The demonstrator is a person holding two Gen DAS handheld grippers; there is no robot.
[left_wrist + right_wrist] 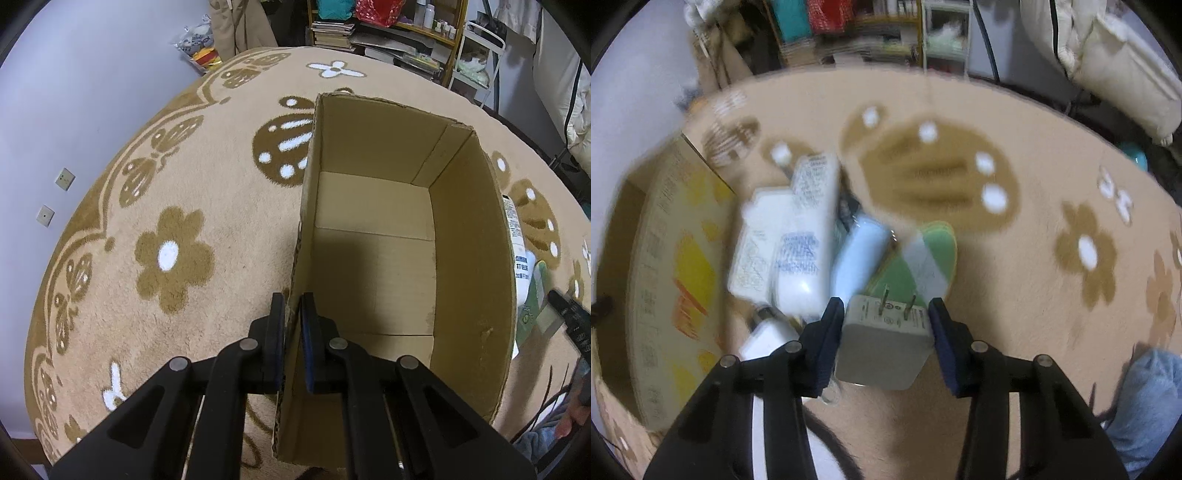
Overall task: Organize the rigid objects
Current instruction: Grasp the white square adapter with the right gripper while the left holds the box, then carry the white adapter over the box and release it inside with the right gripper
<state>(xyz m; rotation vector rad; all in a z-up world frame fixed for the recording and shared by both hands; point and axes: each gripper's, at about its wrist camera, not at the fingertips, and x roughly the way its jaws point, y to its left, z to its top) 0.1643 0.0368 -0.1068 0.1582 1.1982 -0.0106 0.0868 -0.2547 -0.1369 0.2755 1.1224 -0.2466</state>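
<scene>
An open cardboard box [469,240] stands on the patterned carpet, with nothing inside it. My left gripper [291,299] is shut on the box's near left wall, one pad on each side of it. In the right wrist view, my right gripper [886,306] is shut on a white plug charger [882,347], prongs pointing away, held above the carpet. Behind it lies a blurred pile: a white bottle [809,229], a white carton [757,243], a pale blue item [855,254] and a green package [923,258]. The box's printed outer side [676,277] is at the left.
The beige carpet [184,184] with brown flowers spreads all round the box. Shelves of books and bags [388,33] stand at the back. A blue cloth [1145,398] lies at the lower right. A white bottle [515,229] and the green package [532,310] show past the box's right wall.
</scene>
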